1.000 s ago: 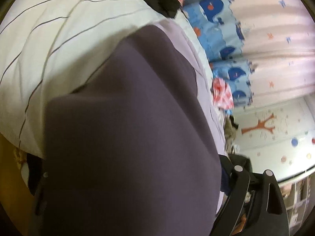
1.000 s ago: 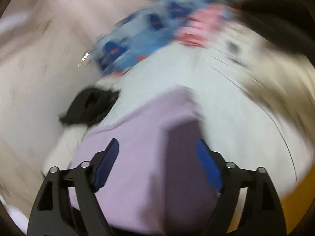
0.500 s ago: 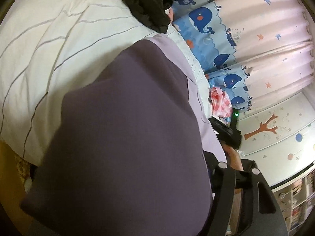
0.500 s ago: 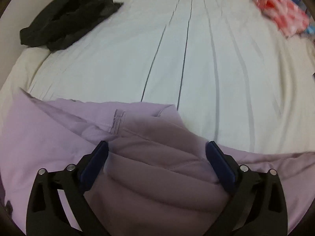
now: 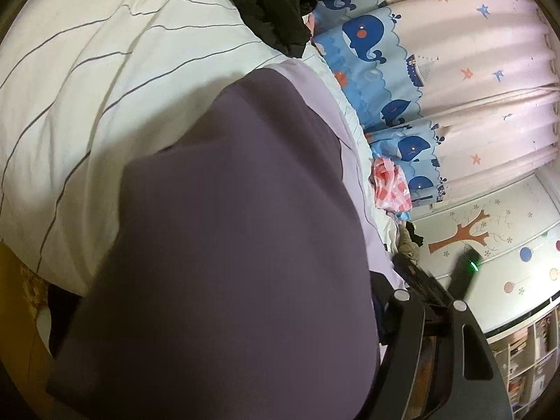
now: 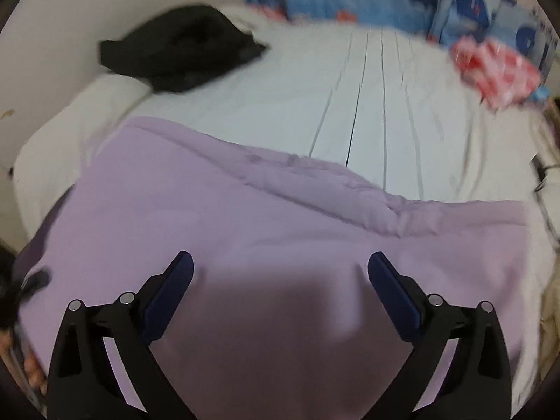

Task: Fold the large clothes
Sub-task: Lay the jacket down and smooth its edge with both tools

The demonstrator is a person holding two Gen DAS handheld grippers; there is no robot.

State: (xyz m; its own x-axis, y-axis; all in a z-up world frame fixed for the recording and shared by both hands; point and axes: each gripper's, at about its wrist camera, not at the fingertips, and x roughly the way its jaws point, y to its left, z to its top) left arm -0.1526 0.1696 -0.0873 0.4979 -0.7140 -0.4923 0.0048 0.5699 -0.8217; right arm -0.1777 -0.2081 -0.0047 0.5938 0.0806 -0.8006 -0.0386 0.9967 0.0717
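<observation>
A large lilac garment (image 6: pixel 280 217) lies spread on the white striped bed sheet (image 6: pixel 367 87). My right gripper (image 6: pixel 280 280) hovers over its near part with jaws wide open and nothing between them. In the left wrist view the same lilac cloth (image 5: pixel 217 231) drapes over the camera and hides most of the left gripper; only its right finger (image 5: pixel 402 318) shows, with cloth against it. Whether the left gripper is closed on the cloth cannot be seen.
A black garment (image 6: pixel 178 45) lies on the pillow at the bed's far left, also in the left wrist view (image 5: pixel 276 3). A red-and-white checked cloth (image 6: pixel 497 70) lies at the far right. Whale-print curtains (image 5: pixel 378 70) hang behind the bed.
My right gripper has pulled back and risen, so more of the lilac garment shows flat on the bed. The left view has tilted slightly; the cloth stays draped over it.
</observation>
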